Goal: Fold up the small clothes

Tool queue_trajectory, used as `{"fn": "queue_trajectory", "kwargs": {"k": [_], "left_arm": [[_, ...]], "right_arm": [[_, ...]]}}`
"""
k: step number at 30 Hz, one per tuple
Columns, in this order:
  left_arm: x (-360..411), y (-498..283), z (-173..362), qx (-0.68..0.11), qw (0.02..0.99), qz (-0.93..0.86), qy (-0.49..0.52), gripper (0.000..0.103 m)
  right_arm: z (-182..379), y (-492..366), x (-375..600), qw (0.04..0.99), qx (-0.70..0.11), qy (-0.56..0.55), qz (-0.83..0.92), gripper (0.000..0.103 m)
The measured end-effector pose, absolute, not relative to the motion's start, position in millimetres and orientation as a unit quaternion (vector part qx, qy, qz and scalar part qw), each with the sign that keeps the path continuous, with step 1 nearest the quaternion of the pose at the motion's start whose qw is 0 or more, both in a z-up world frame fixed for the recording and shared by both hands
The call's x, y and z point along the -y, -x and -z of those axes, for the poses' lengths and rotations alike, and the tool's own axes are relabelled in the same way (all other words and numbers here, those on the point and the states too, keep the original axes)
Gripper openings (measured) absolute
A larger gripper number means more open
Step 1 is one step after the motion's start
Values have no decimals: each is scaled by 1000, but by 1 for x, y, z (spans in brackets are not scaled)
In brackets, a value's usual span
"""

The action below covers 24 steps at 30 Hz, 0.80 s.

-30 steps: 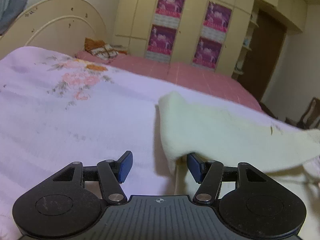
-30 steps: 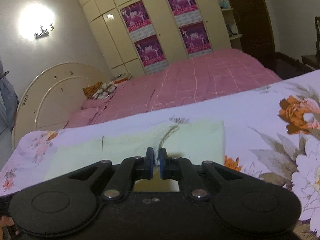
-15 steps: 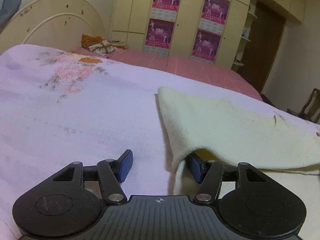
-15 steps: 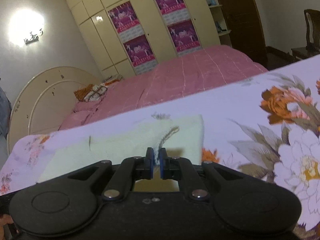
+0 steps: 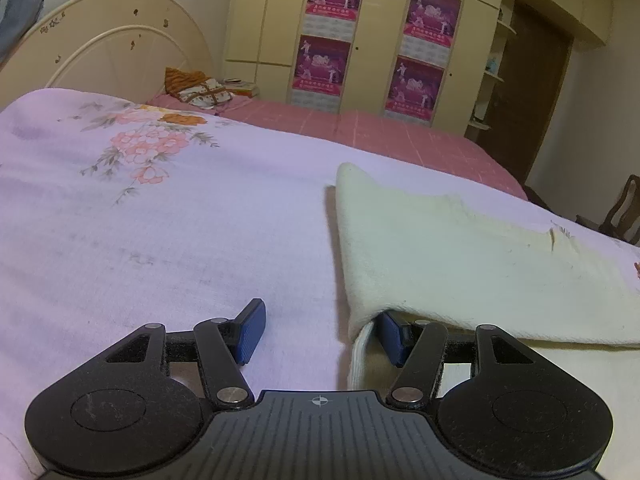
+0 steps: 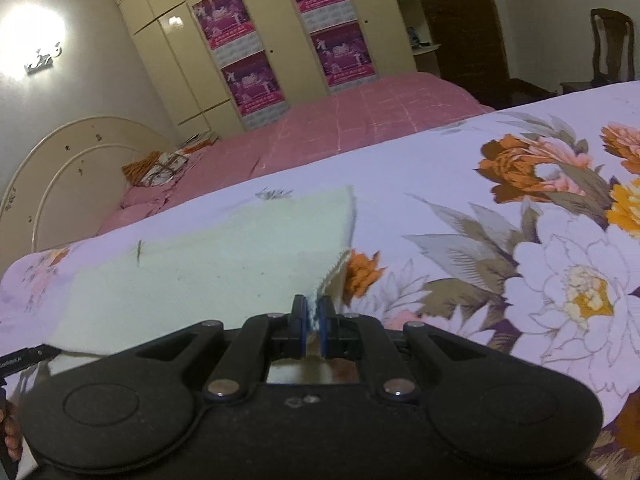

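A cream cloth (image 5: 460,256) lies folded over on the lilac flowered bedsheet (image 5: 160,240). My left gripper (image 5: 320,336) stands open at the cloth's near left corner. Its right finger (image 5: 390,336) sits tucked under the folded top layer, and its left finger (image 5: 252,330) rests on bare sheet. The lower layer's hem (image 5: 360,360) lies between the fingers, unpressed. In the right wrist view, my right gripper (image 6: 314,320) is shut on the frayed near right corner of the cream cloth (image 6: 208,264), low over the bedsheet (image 6: 520,280).
A second bed with a pink cover (image 5: 380,132) stands behind, with pillows (image 5: 200,90) by a cream headboard (image 5: 108,52). Wardrobe doors with posters (image 5: 332,32) line the far wall. A wooden chair (image 6: 612,44) is at the right. A person's fingers (image 6: 10,432) show bottom left.
The cloth's top layer, earlier held up and sagging, has come down flat onto the lower layer. The right gripper sank toward the sheet with the corner in it. The left gripper stayed put.
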<state>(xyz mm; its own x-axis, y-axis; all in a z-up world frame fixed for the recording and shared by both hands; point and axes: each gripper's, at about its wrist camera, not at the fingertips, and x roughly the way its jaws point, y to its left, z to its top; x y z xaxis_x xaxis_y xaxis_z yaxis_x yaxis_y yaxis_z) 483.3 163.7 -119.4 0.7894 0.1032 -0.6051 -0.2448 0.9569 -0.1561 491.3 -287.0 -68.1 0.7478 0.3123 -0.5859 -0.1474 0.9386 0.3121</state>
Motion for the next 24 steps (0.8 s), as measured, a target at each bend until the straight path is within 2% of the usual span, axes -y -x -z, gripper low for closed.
{"fn": "queue_trajectory", "kwargs": {"k": [6, 8, 9, 11, 14, 18, 22, 24], "left_arm": [[-165, -471, 108, -317, 938, -78, 121, 60], [-167, -451, 94, -279, 949, -69, 131, 60], [-164, -445, 87, -260, 955, -60, 132, 60], [-155, -447, 76, -239, 961, -26, 134, 60], [-132, -472, 79, -256, 958, 20, 124, 60], [-123, -497, 115, -301, 949, 8, 96, 60], [-121, -494, 108, -304, 951, -34, 34, 60], [-128, -493, 103, -300, 952, -31, 52, 60]], "right_arm": [[76, -496, 283, 921, -354, -98, -132, 7], [74, -496, 286, 919, -355, -101, -137, 10], [69, -494, 289, 922, -348, -101, -133, 17], [61, -488, 293, 932, -322, -98, -131, 18], [62, -495, 290, 930, -327, -93, -136, 12], [74, -504, 277, 925, -343, -86, -137, 15], [73, -504, 276, 925, -345, -59, -147, 15], [64, -500, 285, 937, -318, -54, -137, 15]]}}
